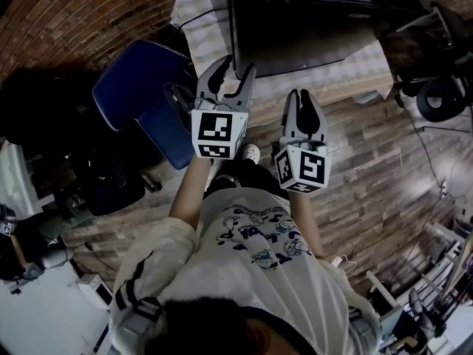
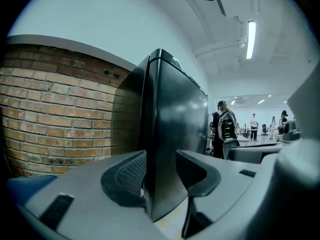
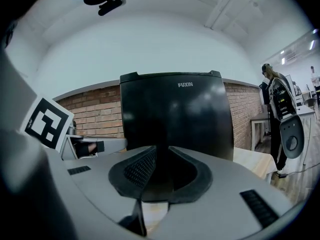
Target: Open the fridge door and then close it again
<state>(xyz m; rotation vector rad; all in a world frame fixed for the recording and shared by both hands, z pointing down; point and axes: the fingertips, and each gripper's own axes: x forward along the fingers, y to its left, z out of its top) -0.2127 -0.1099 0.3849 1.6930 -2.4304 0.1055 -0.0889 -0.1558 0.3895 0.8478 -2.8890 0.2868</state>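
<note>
Right gripper view showed a glossy black boxy fridge lettered FUXIN; left claw spread, right claw barely parted.

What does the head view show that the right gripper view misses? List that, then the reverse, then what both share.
Head view only: the blue chair and the wearer's printed shirt. Right gripper view only: the FUXIN lettering and a person standing at the right. Both: the black fridge, the brick wall and the right tool.
</note>
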